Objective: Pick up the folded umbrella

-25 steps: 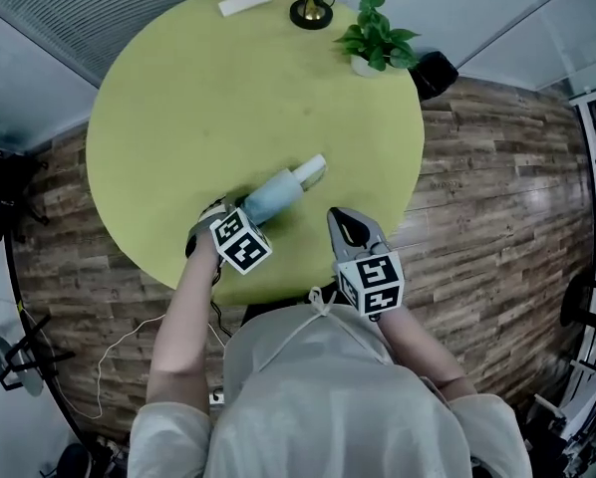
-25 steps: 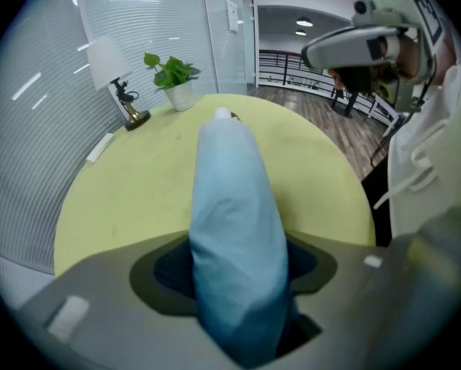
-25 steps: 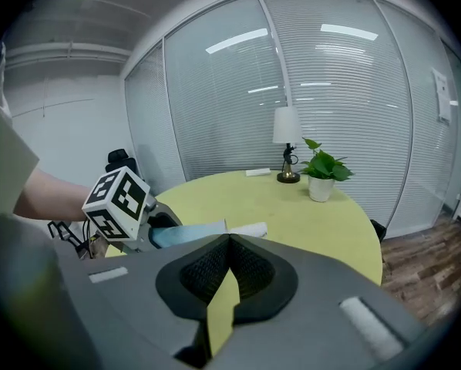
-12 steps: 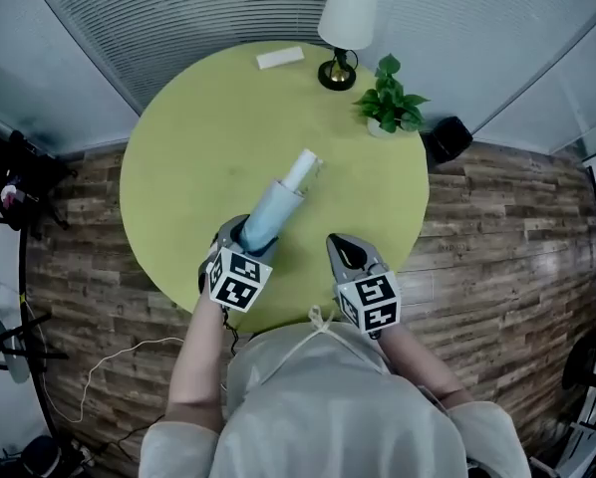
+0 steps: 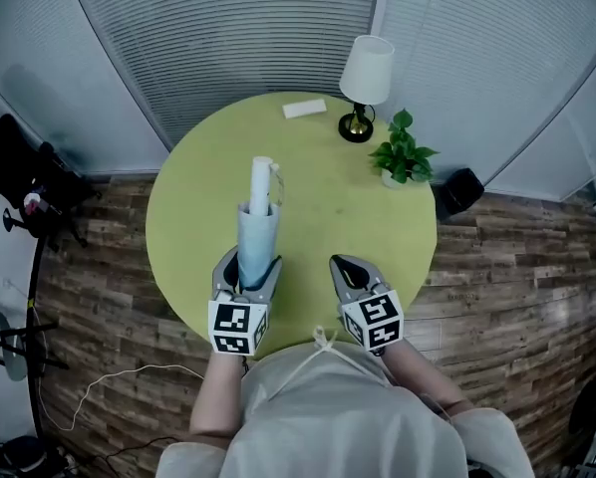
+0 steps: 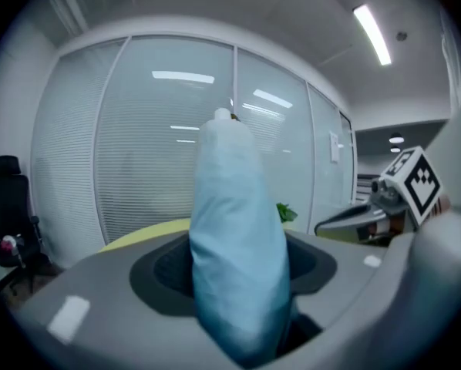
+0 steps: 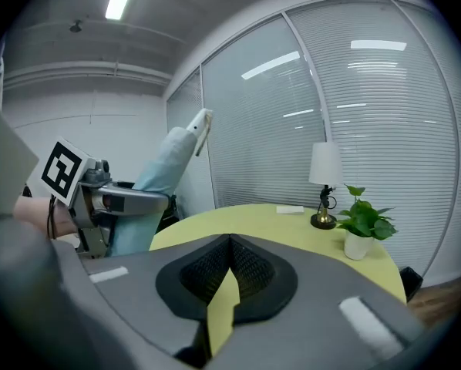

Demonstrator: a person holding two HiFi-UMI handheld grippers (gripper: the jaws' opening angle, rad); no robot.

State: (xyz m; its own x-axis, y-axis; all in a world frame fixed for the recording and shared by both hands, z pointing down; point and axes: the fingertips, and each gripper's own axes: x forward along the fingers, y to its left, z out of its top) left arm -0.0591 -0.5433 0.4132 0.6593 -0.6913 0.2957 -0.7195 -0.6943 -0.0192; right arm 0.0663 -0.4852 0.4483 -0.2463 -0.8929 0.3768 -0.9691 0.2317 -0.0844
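The left gripper [image 5: 244, 270] has its jaws clamped on the fat end of the light-blue folded umbrella [image 5: 257, 222]. The umbrella pokes away from the person, tilted up and clear above the near-left part of the round green worktop [image 5: 193, 182]. I'd guess grabbing the thick end gives the pads more to bite on. The right gripper [image 5: 341, 265] hangs just to the right, jaws closed on nothing, looks spare. Lamp [image 5: 367, 68], potted plant [image 5: 402, 157] and a small white block [image 5: 305, 109] sit along the far edge, well apart, so there's plenty of open room around the umbrella.
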